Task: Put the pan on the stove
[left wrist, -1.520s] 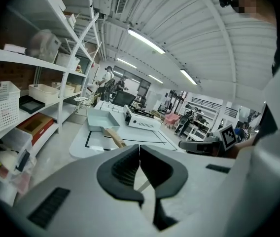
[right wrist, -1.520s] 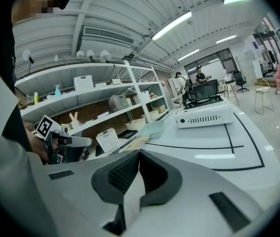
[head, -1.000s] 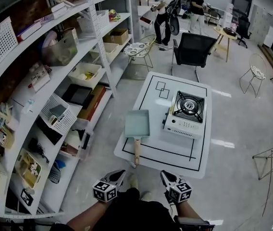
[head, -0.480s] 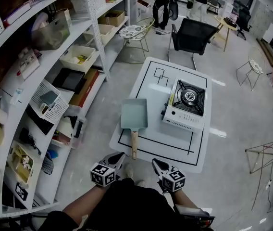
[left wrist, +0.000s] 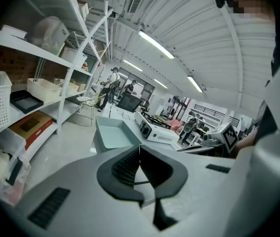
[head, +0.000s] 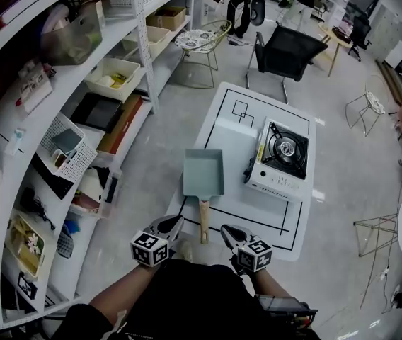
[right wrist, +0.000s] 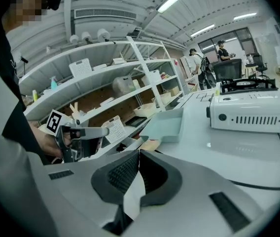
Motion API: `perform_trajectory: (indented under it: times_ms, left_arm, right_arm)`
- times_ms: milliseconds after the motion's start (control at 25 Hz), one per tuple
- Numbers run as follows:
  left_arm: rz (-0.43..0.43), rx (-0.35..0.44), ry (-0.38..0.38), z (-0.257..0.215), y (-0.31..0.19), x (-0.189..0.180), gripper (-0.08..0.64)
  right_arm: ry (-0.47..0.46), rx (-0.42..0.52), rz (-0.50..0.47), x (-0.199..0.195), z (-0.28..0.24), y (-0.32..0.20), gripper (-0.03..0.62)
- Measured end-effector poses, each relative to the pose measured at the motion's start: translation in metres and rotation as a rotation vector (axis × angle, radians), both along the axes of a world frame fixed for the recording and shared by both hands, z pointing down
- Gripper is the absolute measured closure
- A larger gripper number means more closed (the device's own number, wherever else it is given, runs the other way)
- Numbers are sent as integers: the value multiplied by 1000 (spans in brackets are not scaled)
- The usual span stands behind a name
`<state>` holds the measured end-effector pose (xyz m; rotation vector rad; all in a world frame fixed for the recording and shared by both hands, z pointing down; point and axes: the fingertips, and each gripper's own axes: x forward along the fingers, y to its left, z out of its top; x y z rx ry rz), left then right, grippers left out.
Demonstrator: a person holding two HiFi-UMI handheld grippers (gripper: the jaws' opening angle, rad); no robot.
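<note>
White table (head: 240, 205), empty pan (head: 203, 173) beside stove (head: 280, 163); left gripper (head: 170, 223), right gripper (head: 228, 230), fingers closed

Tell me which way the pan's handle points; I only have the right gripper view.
Observer: In the head view the pan's handle points back toward the person, and its end lies between the left gripper and the right gripper.
Operator: Is the left gripper free?
Observer: Yes. The left gripper view shows its jaws together with nothing between them.
Operator: Anything on the stove?
Observer: No. From above, the stove's burner is bare.
</note>
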<state>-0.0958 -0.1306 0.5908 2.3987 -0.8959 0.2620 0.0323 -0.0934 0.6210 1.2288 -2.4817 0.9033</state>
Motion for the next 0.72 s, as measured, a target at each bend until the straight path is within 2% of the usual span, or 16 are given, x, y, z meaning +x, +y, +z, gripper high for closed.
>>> perform_trajectory:
  times_ms: [320, 440, 480, 560, 720]
  left_arm:
    - [3, -27, 14, 9, -21, -23, 549]
    - [8, -30, 33, 8, -22, -24, 549]
    - [10, -30, 34, 8, -23, -25, 549]
    - [7, -25, 33, 8, -24, -27, 549]
    - [-15, -20, 39, 9, -23, -31, 549]
  right_arm:
    - [-32, -103, -27, -21, 8, -21, 563]
    - [-72, -149, -34, -30, 6, -23, 561]
    - [-88, -165, -31, -33, 4, -25, 552]
    - [-103, -185, -30, -39, 6, -28, 488]
    - [-161, -241, -18, -44, 10, -30, 450]
